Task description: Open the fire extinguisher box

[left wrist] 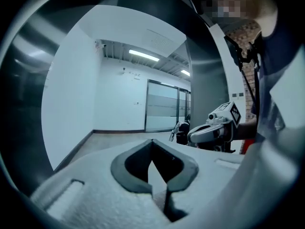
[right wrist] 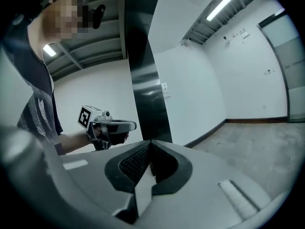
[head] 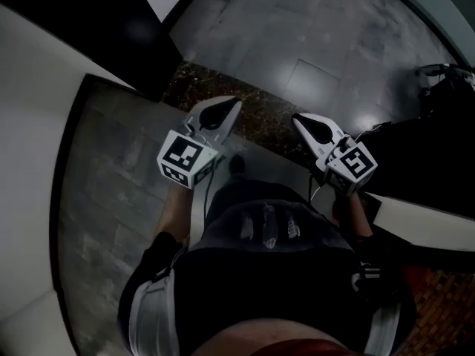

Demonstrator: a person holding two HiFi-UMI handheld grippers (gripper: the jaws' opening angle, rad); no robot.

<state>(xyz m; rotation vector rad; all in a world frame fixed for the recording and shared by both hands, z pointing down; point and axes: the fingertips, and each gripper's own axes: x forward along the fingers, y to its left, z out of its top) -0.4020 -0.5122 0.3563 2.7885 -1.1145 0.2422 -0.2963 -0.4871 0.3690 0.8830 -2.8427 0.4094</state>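
No fire extinguisher box shows in any view. In the head view my left gripper and right gripper are held out side by side above the floor, both pointing away from the person. Seen in its own view, the left gripper has its jaws together with nothing between them. The right gripper is likewise shut and empty. Each gripper view also catches the other gripper: the right gripper and the left gripper, each held in a hand.
A grey tiled floor lies ahead. A white wall curves along the left. A dark glossy pillar stands close by. A glass partition closes the far end, with dark equipment on the floor before it.
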